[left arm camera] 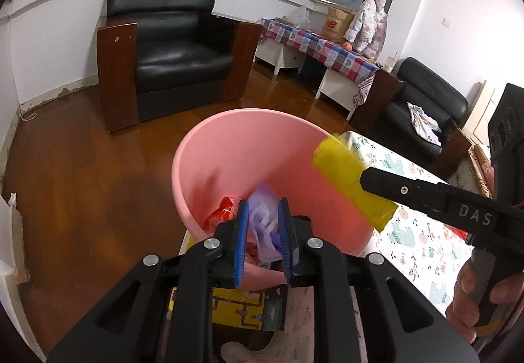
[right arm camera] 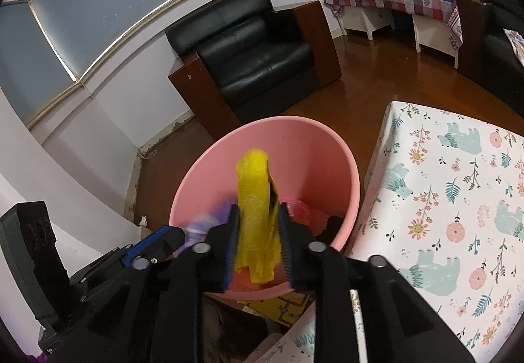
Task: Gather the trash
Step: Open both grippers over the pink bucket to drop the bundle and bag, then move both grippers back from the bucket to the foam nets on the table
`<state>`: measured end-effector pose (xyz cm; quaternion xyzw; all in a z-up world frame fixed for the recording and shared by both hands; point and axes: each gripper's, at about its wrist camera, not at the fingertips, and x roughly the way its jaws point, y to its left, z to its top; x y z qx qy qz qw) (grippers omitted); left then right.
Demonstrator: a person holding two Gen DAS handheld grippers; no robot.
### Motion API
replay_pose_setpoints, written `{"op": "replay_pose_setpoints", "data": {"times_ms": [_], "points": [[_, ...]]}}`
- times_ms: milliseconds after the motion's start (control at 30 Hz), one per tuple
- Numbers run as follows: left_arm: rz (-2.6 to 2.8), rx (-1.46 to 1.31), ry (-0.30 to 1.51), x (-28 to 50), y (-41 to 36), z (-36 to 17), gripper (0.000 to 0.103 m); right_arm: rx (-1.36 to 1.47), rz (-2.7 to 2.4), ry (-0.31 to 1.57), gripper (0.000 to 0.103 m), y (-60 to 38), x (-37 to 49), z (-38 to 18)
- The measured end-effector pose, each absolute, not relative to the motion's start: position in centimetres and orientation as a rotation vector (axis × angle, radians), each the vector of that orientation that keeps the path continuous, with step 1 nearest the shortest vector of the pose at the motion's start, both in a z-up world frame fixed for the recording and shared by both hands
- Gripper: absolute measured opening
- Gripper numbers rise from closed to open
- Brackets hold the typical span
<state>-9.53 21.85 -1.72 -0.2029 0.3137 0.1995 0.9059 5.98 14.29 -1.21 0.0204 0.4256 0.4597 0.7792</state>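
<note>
A pink bin (left arm camera: pixel 249 147) stands beside a table with a floral cloth (left arm camera: pixel 416 232); it also shows in the right wrist view (right arm camera: pixel 294 147). My left gripper (left arm camera: pixel 263 209) is shut on a crumpled purple bag (left arm camera: pixel 263 215) just over the bin's near rim. My right gripper (right arm camera: pixel 258 210) is shut on a yellow wrapper (right arm camera: pixel 257 199) held over the bin's mouth; the wrapper shows in the left wrist view (left arm camera: pixel 344 173) above the bin's right rim. Red trash (left arm camera: pixel 224 210) lies inside the bin.
A black leather armchair (left arm camera: pixel 170 55) stands behind the bin on the wooden floor (left arm camera: pixel 82 166). A checked-cloth table (left arm camera: pixel 321 48) and a second black chair (left arm camera: pixel 422 107) are at the right. A yellow printed sheet (left arm camera: pixel 242 310) lies below the bin.
</note>
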Motion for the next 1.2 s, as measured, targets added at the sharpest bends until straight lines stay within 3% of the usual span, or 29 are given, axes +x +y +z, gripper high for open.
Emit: {"op": "replay_pose_setpoints", "data": {"times_ms": [133,433,1200], "points": [[0.407,-0.428,0.644,-9.5,21.9,-1.7,0.037,0.045,0.994,0.911,0.035,14.1,6.0,-1.1],[0.398,-0.419,0.659,-9.3,21.4,-1.6,0.039,0.044,0.987,0.89,0.044,12.6,5.4,-0.8],[0.352,-0.334,0.671,-9.6,16.5,0.1,0.039,0.084,0.954,0.863,0.051,4.8,2.4,-0.4]]}}
